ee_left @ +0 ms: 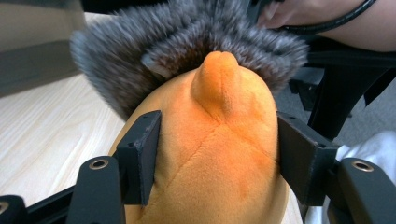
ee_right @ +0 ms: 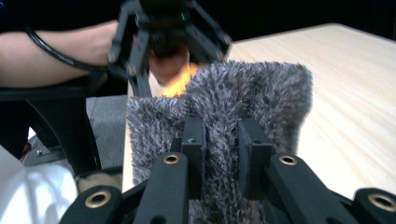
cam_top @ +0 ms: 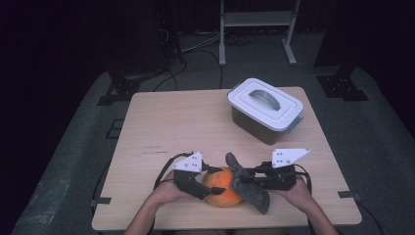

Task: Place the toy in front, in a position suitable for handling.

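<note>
An orange plush toy [cam_top: 222, 192] lies near the table's front edge with a grey furry piece [cam_top: 246, 184] draped against its right side. My left gripper [cam_top: 211, 188] is shut on the orange plush [ee_left: 219, 154]; both pads press into its sides, and its pointed tip sticks up in front of the grey fur [ee_left: 187, 42]. From the right, my right gripper [cam_top: 247, 178] is shut on a fold of the grey fur [ee_right: 224, 126], pinched between its pads. The orange plush [ee_right: 180, 81] glows behind that fur, under the left gripper [ee_right: 168, 56].
A white lidded bin [cam_top: 265, 109] with a grey handle stands at the back right of the wooden table [cam_top: 171, 122]. A white metal stand [cam_top: 257, 22] and cables lie on the floor beyond. Black chair parts [ee_left: 341, 93] show near the front edge.
</note>
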A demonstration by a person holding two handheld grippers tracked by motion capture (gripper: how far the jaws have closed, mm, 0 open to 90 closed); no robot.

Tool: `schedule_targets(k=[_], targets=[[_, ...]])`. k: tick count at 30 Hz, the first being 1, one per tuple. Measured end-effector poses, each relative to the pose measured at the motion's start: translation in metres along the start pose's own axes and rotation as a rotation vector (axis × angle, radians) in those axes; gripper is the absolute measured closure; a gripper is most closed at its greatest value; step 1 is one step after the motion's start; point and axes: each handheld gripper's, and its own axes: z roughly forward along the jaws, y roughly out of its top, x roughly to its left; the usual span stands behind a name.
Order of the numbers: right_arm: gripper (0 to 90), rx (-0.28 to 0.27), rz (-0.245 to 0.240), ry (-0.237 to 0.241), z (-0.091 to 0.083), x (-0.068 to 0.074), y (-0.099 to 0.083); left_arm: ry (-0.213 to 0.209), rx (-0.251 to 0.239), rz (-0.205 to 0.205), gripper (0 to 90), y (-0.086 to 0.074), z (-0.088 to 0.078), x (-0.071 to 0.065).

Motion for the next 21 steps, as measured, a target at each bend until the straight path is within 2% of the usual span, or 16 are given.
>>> schedule_targets(k=[3,9,15,16,18,20,21], targets=[[74.1,-0.013,-0.01,-0.002,0.006,0.006,0.007,0.006,0.018,0.032,35.8,0.004,0.005,-0.006],[74.1,-0.003,0.001,0.0,0.005,0.003,0.003,0.015,0.015,0.036,36.3,0.004,0.006,-0.006],[73.9,0.042,0.034,-0.012,-0.001,-0.005,-0.009,0.03,0.001,0.009,37.7,0.002,0.002,-0.002],[73.9,0.063,0.045,-0.022,-0.004,-0.008,-0.013,0.03,-0.007,-0.003,38.2,0.002,0.001,-0.001],[74.0,0.075,0.04,-0.034,-0.006,-0.008,-0.014,0.032,-0.009,-0.007,39.4,0.002,0.001,0.0],[74.1,0.069,0.028,-0.046,-0.007,-0.007,-0.013,0.032,-0.014,-0.021,39.9,0.001,-0.001,0.002],[74.2,0.025,0.001,-0.043,-0.007,-0.003,-0.006,0.032,-0.014,-0.024,40.2,0.001,-0.001,0.002]])
